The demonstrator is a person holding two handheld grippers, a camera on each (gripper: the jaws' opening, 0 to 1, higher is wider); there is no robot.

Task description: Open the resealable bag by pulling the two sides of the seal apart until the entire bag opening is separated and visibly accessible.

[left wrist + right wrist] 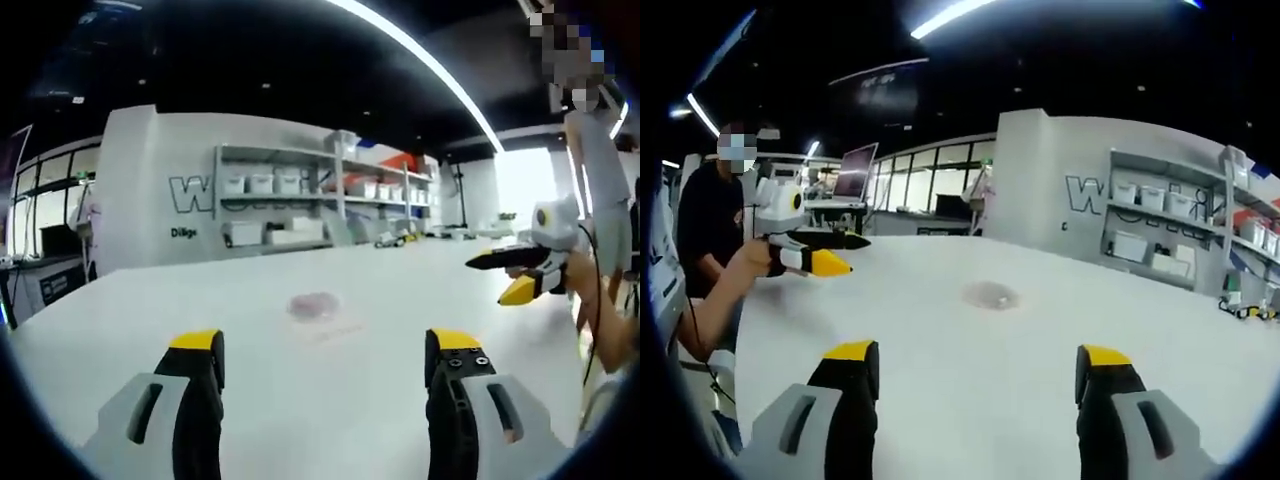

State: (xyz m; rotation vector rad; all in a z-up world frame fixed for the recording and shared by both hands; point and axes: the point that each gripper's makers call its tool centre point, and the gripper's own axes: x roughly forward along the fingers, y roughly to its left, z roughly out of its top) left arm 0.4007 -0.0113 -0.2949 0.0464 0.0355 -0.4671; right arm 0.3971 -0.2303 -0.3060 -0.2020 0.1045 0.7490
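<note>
A small clear resealable bag (315, 308) with something pinkish inside lies flat on the white table (150, 300), a little beyond my left gripper (325, 345). That gripper is open, its yellow-tipped jaws set wide apart with nothing between them. In the right gripper view the same bag (992, 295) lies ahead of my right gripper (977, 355), which is also open and holds nothing. Each gripper appears in the other's view, raised above the table in a hand: the right gripper (487, 280) at the right, the left gripper (858, 254) at the left. Neither touches the bag.
Shelves with white bins (300, 185) stand behind the table against a white wall. One person (600, 170) stands at the table's right edge. Another person in a dark shirt (705, 220) is at the left near a laptop (855, 175).
</note>
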